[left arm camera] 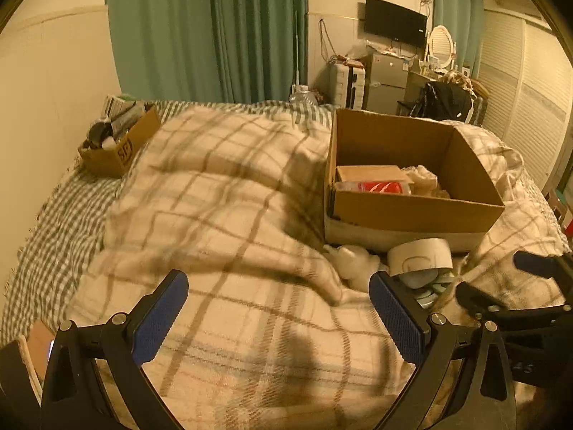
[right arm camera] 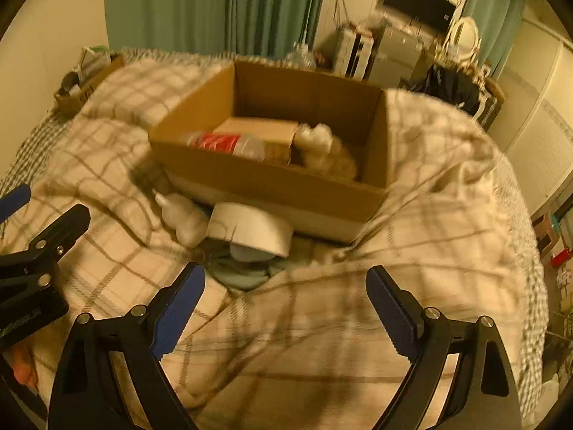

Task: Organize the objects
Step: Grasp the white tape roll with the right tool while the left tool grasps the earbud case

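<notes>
Both tools hung spread and empty; the right tool (right arm camera: 284, 308) sat directly below the tape roll (right arm camera: 250, 229), which lay mid-frame beside the white bottle (right arm camera: 182, 218), touching the cardboard box (right arm camera: 272, 190).

Warm yellowish light fills a bedroom where a bed (left arm camera: 64, 215) under a plaid blanket (left arm camera: 232, 186) faces green curtains (left arm camera: 207, 28), cream walls, a wall-mounted black TV (left arm camera: 395, 21), a small grey fridge (left arm camera: 386, 79) and white louvred wardrobe doors (left arm camera: 519, 89)
</notes>
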### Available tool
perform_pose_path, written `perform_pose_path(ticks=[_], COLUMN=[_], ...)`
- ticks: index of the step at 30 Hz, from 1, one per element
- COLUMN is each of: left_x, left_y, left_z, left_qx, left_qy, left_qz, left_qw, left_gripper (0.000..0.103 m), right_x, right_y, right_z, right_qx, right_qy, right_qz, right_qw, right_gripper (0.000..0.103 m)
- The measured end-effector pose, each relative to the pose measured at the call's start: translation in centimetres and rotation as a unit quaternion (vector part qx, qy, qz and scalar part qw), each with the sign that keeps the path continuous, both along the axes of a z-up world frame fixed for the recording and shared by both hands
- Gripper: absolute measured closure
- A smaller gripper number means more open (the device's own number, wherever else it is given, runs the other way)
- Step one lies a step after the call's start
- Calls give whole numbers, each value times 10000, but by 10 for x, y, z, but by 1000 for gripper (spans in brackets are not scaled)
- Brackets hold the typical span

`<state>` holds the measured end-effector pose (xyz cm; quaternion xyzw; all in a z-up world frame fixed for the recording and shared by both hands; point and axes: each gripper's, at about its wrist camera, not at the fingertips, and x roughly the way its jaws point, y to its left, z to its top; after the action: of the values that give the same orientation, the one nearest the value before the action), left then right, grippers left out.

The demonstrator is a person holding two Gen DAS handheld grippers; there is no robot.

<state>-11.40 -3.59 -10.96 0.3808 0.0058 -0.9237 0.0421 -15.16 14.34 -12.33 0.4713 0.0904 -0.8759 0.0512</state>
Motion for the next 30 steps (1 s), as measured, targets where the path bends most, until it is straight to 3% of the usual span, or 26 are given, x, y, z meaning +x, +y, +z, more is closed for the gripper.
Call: perform_pose_path(ticks=[13, 24, 26, 30], left_x=[-5, -8, -9, -7], left_y=[-15, -16, -15, -13], left_z=[-13, -20, -20, -20], left_qx=[87, 80, 48, -33], left_qy=[-196, -359, -364, -367], left_qz=[246, 304, 297, 303], left_qw=[9995, 9989, 9989, 9989], left_gripper=[0, 0, 0, 0], right_x=[-54, -69, -67, -54], right_y=[-20, -16, -15, -13], right_z=[-30, -52, -54, -42], right_qx=[-261, -479, -650, -663], right_qy=[-546, -825, -886, -660], right_qz=[-277, -454, -357, -268], right_qw=[9978, 9944, 9933, 9953], right_gripper=[12, 12, 23, 24])
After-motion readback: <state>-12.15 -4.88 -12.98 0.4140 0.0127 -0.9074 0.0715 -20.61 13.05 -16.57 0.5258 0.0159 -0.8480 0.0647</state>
